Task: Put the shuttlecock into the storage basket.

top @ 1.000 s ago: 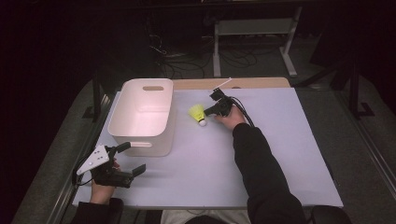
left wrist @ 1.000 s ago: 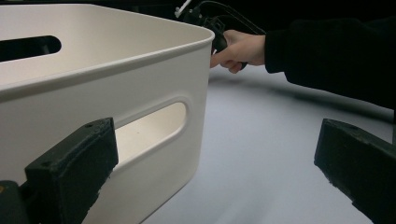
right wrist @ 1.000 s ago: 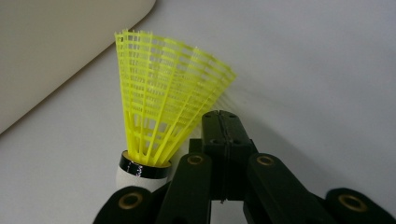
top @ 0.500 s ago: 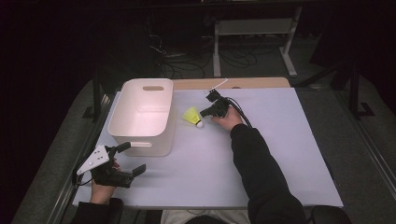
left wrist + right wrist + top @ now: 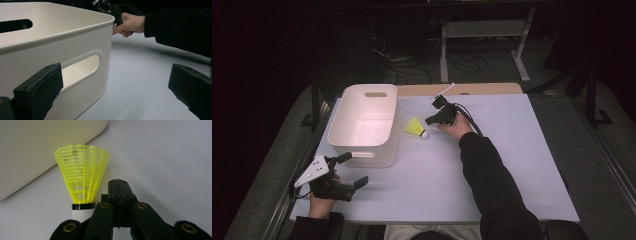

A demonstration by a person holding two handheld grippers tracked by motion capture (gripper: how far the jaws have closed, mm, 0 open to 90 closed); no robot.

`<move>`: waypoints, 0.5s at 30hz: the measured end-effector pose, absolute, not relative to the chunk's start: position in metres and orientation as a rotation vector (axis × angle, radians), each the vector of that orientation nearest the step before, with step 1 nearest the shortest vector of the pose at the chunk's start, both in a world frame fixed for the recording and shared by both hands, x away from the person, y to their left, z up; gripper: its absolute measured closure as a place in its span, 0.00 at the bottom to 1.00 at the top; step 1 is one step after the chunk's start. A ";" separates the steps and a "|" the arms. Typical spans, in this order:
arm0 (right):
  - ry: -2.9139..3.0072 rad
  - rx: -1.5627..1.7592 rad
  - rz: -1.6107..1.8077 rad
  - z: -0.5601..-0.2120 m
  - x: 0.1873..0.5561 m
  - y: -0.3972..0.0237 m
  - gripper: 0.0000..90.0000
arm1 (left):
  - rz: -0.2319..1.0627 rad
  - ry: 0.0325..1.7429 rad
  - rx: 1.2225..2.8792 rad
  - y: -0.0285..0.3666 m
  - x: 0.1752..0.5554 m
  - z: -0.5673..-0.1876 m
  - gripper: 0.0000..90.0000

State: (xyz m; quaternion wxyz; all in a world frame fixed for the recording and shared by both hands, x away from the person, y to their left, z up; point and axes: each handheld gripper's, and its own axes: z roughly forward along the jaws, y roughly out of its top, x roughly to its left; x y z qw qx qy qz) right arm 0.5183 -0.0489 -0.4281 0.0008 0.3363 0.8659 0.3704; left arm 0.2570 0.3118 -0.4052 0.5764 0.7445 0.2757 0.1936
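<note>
A yellow plastic shuttlecock (image 5: 414,127) with a white cork lies on the pale table (image 5: 512,160), just right of a white plastic bin (image 5: 343,120). My right gripper (image 5: 429,121) is shut, its tips right beside the shuttlecock's cork end. In the right gripper view the jaws (image 5: 117,185) are pressed together with nothing between them. There the shuttlecock (image 5: 81,177) stands to their left, the bin's (image 5: 37,150) wall behind it. My left gripper (image 5: 353,170) is open near the table's front left corner. Its jaws (image 5: 115,85) face the bin's (image 5: 75,42) handle side.
A wooden strip (image 5: 482,89) runs along the table's far edge. Beyond it are a metal stand (image 5: 482,30) and cables (image 5: 412,60) on a dark floor. The person's right sleeve (image 5: 492,180) crosses the table's middle.
The right hand and its shut gripper have shifted slightly left and nearer. The shuttlecock has moved a little toward the bin. The left gripper has stayed put.
</note>
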 end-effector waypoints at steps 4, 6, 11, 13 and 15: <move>2.720 1.032 1.174 -0.422 0.515 -0.049 0.98 | 0.454 0.646 1.743 0.312 0.257 -0.405 0.00; 2.722 1.017 1.173 -0.419 0.513 -0.049 0.97 | 0.453 0.645 1.744 0.312 0.257 -0.405 0.00; 2.717 0.986 1.183 -0.411 0.509 -0.050 0.97 | 0.454 0.646 1.743 0.312 0.257 -0.405 0.00; 2.714 0.984 1.196 -0.407 0.507 -0.051 0.96 | 0.453 0.646 1.744 0.312 0.257 -0.405 0.00; 2.715 0.973 1.200 -0.403 0.506 -0.051 0.94 | 0.454 0.646 1.744 0.312 0.257 -0.405 0.00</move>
